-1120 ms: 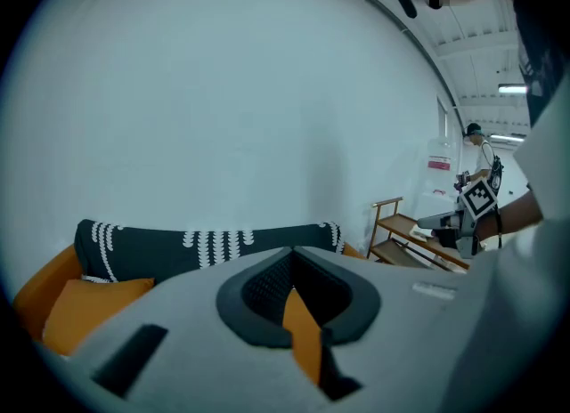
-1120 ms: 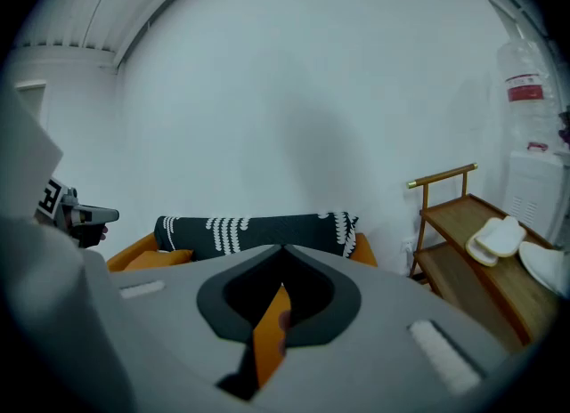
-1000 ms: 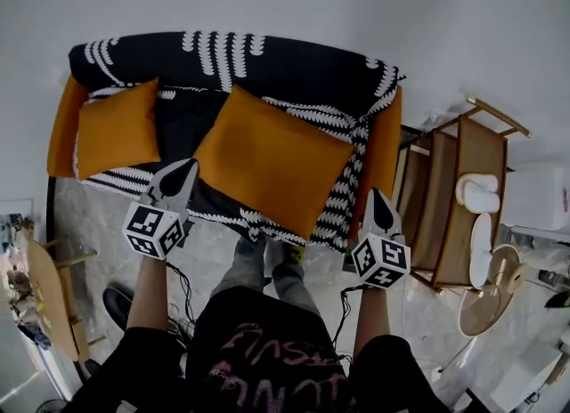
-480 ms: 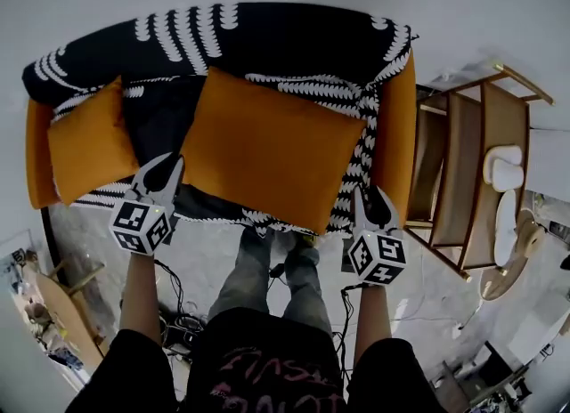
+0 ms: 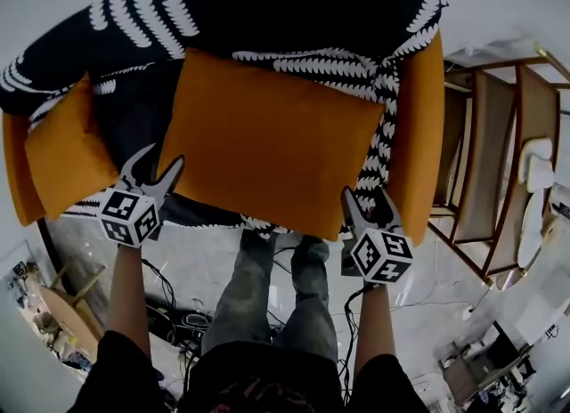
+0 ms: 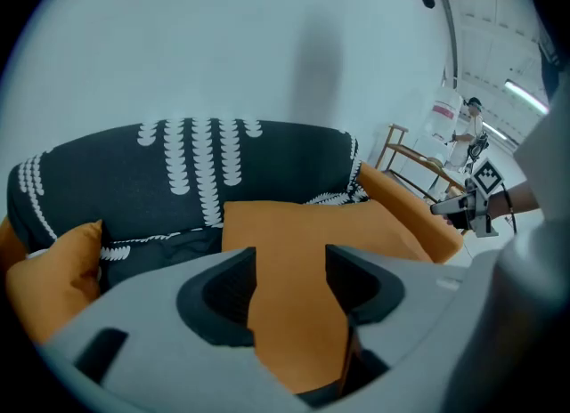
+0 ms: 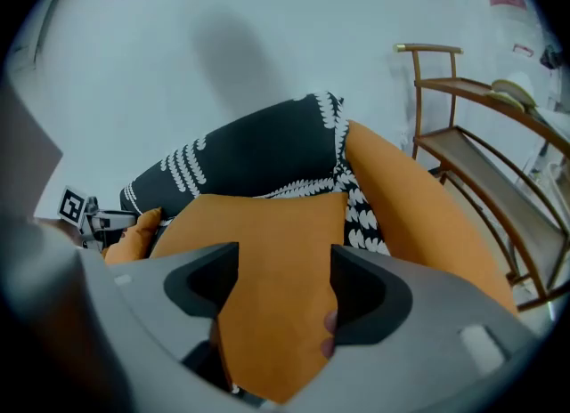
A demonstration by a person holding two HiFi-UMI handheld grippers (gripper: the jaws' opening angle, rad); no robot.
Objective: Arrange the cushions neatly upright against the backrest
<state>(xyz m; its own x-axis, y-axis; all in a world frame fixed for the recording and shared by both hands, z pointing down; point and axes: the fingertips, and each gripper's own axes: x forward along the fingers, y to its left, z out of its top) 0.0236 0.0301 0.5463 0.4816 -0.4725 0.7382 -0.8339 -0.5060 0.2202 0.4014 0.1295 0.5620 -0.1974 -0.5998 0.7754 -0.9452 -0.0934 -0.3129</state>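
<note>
A large orange cushion (image 5: pixel 267 144) lies flat on the sofa seat, in front of the black, white-patterned backrest (image 5: pixel 267 2). A small orange cushion (image 5: pixel 67 157) leans at the sofa's left end. My left gripper (image 5: pixel 151 169) is at the large cushion's front left corner. My right gripper (image 5: pixel 367 202) is at its front right corner. Both sets of jaws have just been opening. In the left gripper view the left gripper (image 6: pixel 289 264) stands open with the cushion (image 6: pixel 303 224) running between its jaws. The right gripper (image 7: pixel 285 264) is likewise open around the cushion (image 7: pixel 258 224).
The sofa has orange arms; the right arm (image 5: pixel 419 135) is close to my right gripper. A wooden rack (image 5: pixel 499 162) with white items stands to the right. The person's legs (image 5: pixel 267 287) and floor cables (image 5: pixel 178 313) are in front of the sofa.
Both grippers have come down towards the sofa's front edge, and their jaws went from shut to open. The large cushion's front corners now lie between them.
</note>
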